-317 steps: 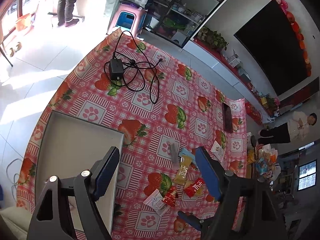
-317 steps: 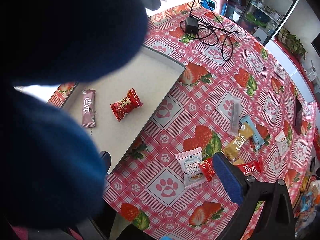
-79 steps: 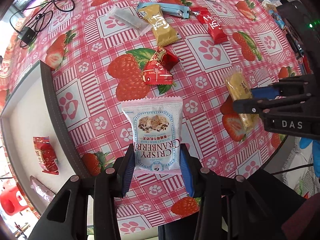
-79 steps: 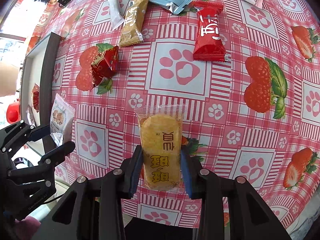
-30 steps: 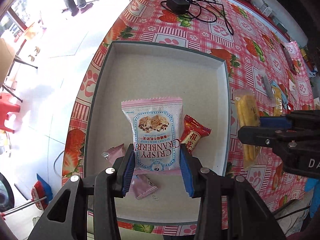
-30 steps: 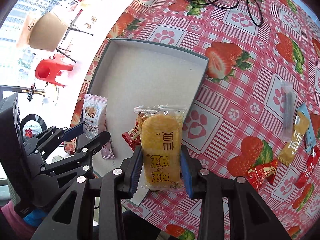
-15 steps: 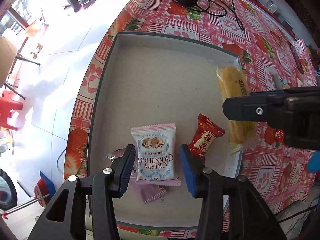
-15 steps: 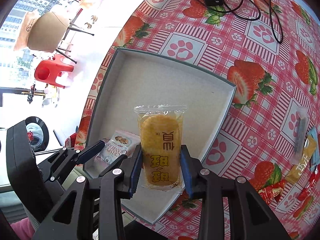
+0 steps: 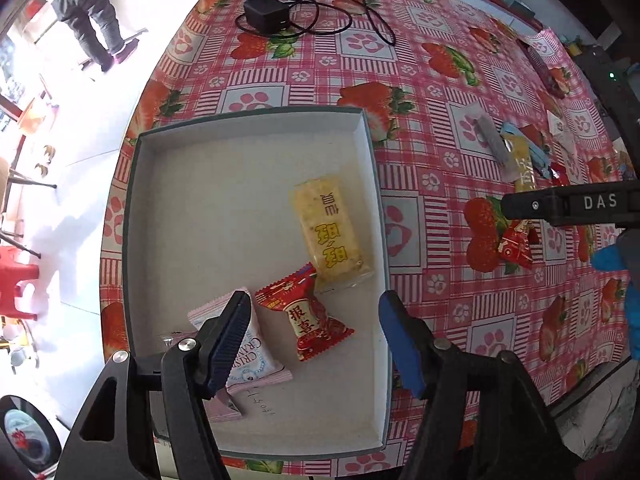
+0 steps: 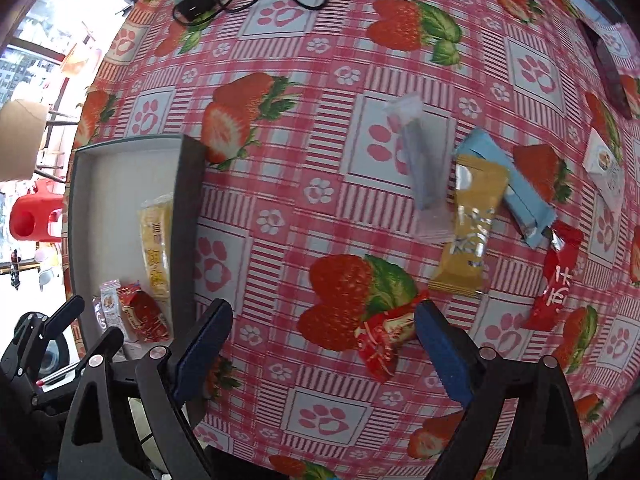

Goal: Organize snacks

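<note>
A shallow grey box [image 9: 256, 120] sits on the strawberry tablecloth. In it lie a yellow cracker pack [image 9: 330, 232], a red candy [image 9: 306, 318], the white Crispy Cranberry pack [image 9: 256, 360] and a pink wrapper [image 9: 224, 410]. My left gripper [image 9: 316, 340] is open and empty above the box's near part. My right gripper [image 10: 320, 352] is open and empty over the cloth, with a red candy [image 10: 384, 338] just ahead of its right finger. A gold bar [image 10: 470, 232], a blue bar [image 10: 508, 188], a clear wrapper [image 10: 420, 168] and a red bar [image 10: 556, 276] lie further out.
A black charger with tangled cable [image 9: 268, 16] lies at the table's far side. A dark phone [image 10: 610, 68] and a small white pack [image 10: 606, 172] lie at the right. The box wall [image 10: 184, 220] stands left of my right gripper. A person [image 9: 92, 20] stands beyond the table.
Both grippers opened and let go: the Crispy Cranberry pack and the yellow cracker pack now lie in the box. My right gripper has moved right, out over the loose snacks.
</note>
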Demonstrator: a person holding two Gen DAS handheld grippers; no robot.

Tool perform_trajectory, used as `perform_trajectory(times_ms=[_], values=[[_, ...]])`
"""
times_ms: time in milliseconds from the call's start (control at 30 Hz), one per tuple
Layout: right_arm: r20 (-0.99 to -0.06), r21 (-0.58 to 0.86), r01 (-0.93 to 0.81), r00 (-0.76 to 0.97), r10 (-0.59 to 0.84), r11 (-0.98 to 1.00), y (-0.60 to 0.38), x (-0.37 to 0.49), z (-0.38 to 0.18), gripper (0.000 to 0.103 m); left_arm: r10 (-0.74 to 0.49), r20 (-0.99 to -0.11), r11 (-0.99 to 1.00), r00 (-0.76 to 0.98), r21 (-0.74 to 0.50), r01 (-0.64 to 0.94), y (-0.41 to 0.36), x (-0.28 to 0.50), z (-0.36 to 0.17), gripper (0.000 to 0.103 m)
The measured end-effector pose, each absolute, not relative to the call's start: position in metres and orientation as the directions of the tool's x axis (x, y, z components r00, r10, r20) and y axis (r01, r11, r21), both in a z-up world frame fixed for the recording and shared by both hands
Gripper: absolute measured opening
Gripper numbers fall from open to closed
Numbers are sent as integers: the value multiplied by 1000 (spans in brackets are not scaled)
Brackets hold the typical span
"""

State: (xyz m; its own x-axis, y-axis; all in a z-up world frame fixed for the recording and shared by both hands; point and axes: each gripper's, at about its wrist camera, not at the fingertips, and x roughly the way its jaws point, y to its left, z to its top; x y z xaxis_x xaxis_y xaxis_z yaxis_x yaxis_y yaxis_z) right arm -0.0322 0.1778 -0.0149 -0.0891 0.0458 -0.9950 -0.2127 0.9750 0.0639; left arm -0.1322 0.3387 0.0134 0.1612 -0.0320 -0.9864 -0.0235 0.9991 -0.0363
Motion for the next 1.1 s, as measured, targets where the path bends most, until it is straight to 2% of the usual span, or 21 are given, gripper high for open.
perform_trajectory(times_ms=[200, 333, 567, 900, 933, 967, 1033, 1067, 1100], values=[[-995, -36, 27, -91, -33, 999, 61, -29, -19, 93, -112, -986, 985, 123, -93, 148, 265, -102, 10, 77], [-993, -64, 96, -108, -53, 993, 15, -32, -23, 93, -134, -987, 971, 85, -113, 213, 222, -82, -3, 77], [-994, -40, 97, -106, -30, 995, -15, -23, -30, 93, -88, -993, 937, 82, -54, 346, 163, -57, -24, 77], [-996, -2, 29, -90, 0, 1000, -18, 23, -55, 93, -7, -1000, 955, 15, -3, 298, 137, -38, -63, 77], [-996, -3, 20, -92, -1, 1000, -16, 25, -58, 92, -14, -1000, 959, 7, -11, 283, 138, -38, -65, 75], [-996, -13, 11, -93, -12, 1000, -14, 27, -59, 84, -27, -1000, 963, 1, -25, 270, 139, -39, -66, 68], [-997, -18, 4, -78, -18, 1000, -12, 27, -57, 76, -6, -1000, 964, 23, 0, 267, 140, -42, -63, 50], [-997, -26, -2, -74, -26, 1000, -12, 27, -56, 65, -11, -1000, 962, 27, -3, 275, 141, -45, -62, 37], [-997, -35, -13, -68, -36, 999, -12, 27, -54, 52, -8, -1000, 960, 23, -1, 279, 142, -48, -61, 34]])
